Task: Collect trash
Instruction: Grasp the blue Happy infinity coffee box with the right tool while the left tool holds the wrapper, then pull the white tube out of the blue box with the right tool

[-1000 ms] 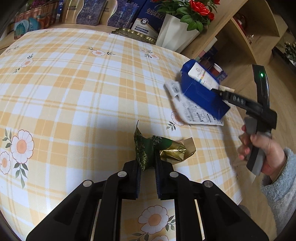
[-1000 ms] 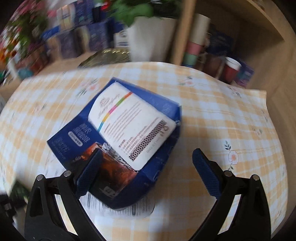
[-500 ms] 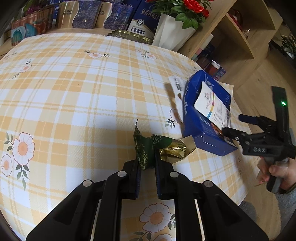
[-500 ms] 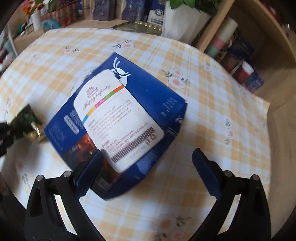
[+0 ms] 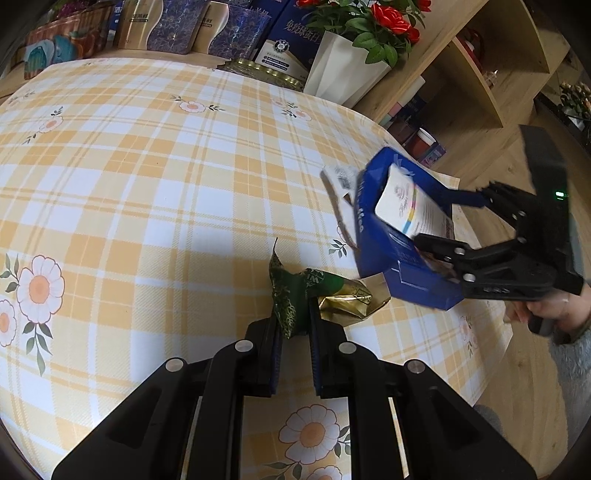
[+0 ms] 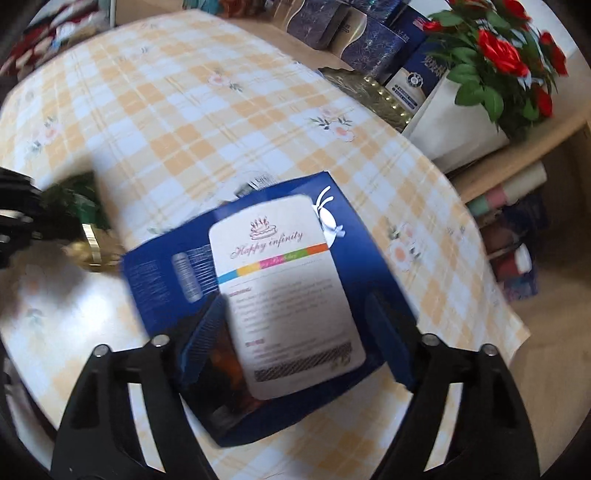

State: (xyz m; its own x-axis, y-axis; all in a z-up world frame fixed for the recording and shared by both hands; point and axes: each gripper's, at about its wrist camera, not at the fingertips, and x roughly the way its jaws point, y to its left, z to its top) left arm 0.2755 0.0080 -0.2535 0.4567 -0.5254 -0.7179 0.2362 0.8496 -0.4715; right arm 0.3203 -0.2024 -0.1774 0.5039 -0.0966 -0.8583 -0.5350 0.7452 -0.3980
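My left gripper is shut on a crumpled green and gold wrapper resting on the checked tablecloth. My right gripper is shut on a blue carton with a white label, held tilted above the table's right side. In the left wrist view the carton hangs just right of the wrapper, with the right gripper clamping its end. A white printed paper lies under and behind the carton. The wrapper shows at the left of the right wrist view.
A white pot of red roses and several dark gift boxes stand at the table's far edge. A wooden shelf unit with cups stands to the right. The table's right edge drops to a wooden floor.
The right gripper has closed on the blue carton and lifted it, swinging it toward the wrapper. The left gripper has stayed shut on the wrapper in place.
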